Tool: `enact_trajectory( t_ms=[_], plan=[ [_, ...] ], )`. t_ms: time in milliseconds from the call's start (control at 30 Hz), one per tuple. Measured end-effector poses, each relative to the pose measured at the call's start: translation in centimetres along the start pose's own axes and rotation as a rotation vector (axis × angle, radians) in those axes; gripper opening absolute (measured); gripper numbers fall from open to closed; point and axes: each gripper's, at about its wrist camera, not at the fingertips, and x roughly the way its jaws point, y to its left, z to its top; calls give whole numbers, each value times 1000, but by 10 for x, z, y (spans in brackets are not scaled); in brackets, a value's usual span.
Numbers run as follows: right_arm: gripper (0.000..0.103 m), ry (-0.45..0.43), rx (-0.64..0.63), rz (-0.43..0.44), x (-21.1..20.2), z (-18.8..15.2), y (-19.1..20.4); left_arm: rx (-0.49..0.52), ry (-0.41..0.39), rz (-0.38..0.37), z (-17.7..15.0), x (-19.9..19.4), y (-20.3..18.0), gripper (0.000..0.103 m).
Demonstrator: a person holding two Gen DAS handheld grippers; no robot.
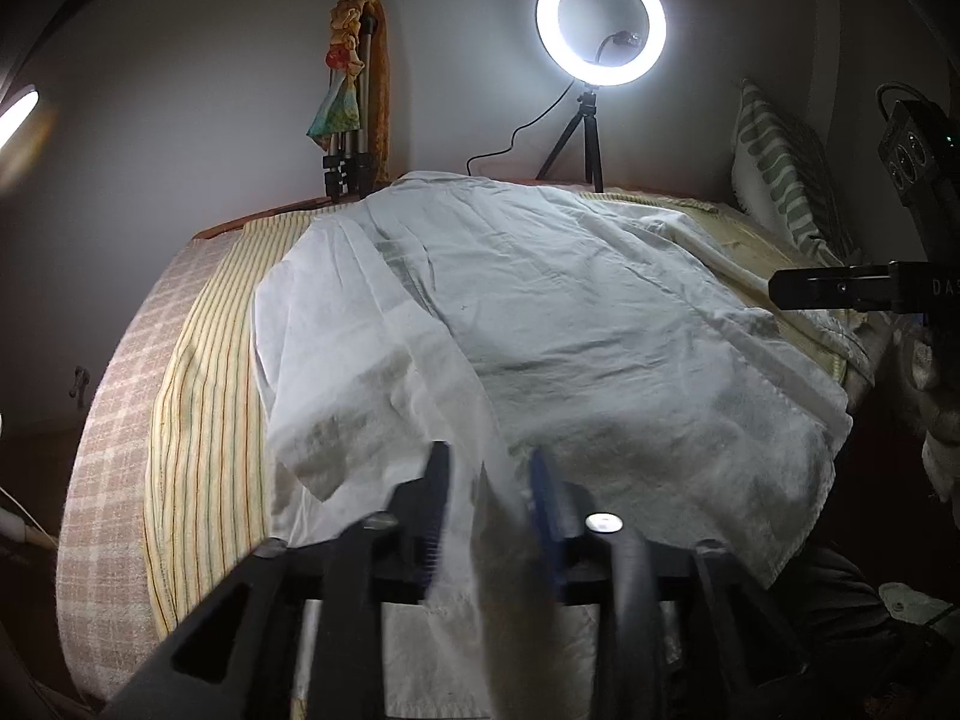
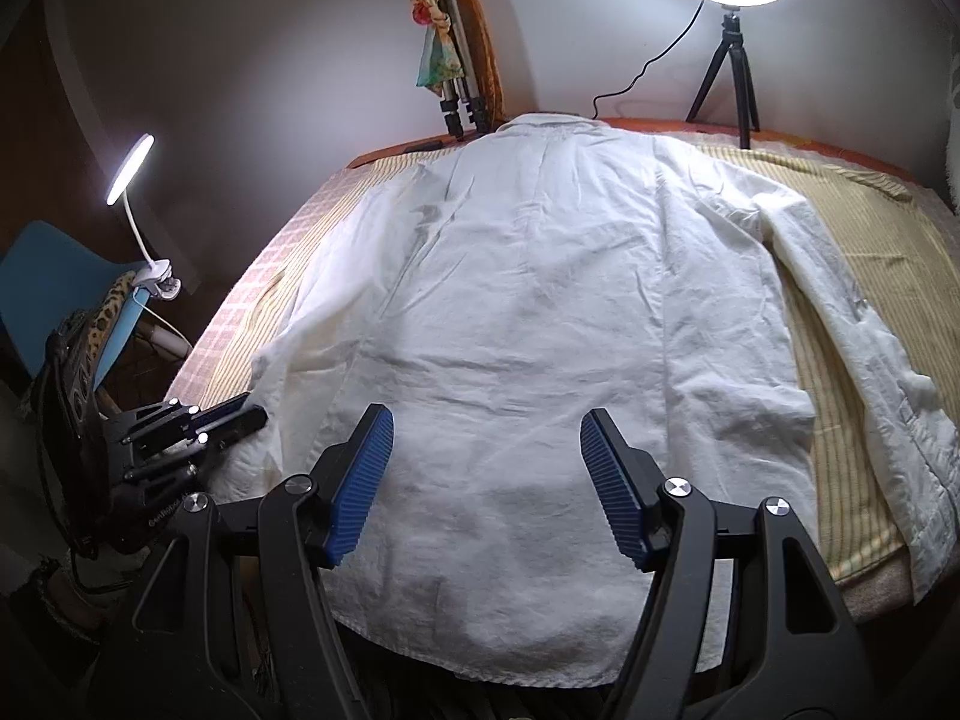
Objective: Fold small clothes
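Observation:
A white long-sleeved shirt lies back-up on the striped cloth, collar at the far edge, hem hanging over the near edge. Its right sleeve lies stretched along the right side. My left gripper is shut on the shirt's left sleeve at the near left corner; the cloth runs between its fingers. It also shows in the right wrist view at the shirt's left edge. My right gripper is open and empty above the lower back of the shirt. It shows at the right edge of the left wrist view.
The striped yellow cloth covers a checked surface. A ring light on a tripod and a folded tripod with a doll stand at the far edge. A clip lamp and blue chair are left. A patterned pillow leans at right.

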Motion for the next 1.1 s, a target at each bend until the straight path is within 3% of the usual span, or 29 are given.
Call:
enact_trajectory(
  t_ms=[33,167,267,333,567,667,767,800,833,867,967,1100],
  plan=[
    [69,10,-1,9,3,-1,0,-5,-4,-5,-1,-5,1,50],
    [69,48,-5,63,15,-4,9,-65,-20,-6,-12,-35,16,50],
    [69,78,5,135,24,-6,19,-184,-18,6,-28,-50,42,47],
    [69,101,9,177,33,-7,29,-264,24,4,-40,-46,58,31],
    [68,200,-44,241,68,-21,71,-312,109,-19,-57,-23,50,31],
    [57,253,-44,257,80,-30,78,-316,154,-37,-61,-12,42,32],
    [44,294,-46,241,90,-38,81,-320,150,-27,-60,-9,37,32],
    [33,308,-41,243,94,-40,81,-322,146,-31,-59,-7,37,26],
    [26,324,-29,257,98,-42,81,-331,149,-54,-57,-5,37,8],
    [15,337,-13,279,101,-44,82,-347,151,-82,-57,-2,38,4],
    [13,345,33,331,105,-45,82,-365,133,-104,-54,-1,39,0],
    [9,350,214,514,104,-42,70,-374,84,-87,-43,-27,49,0]
  ],
)
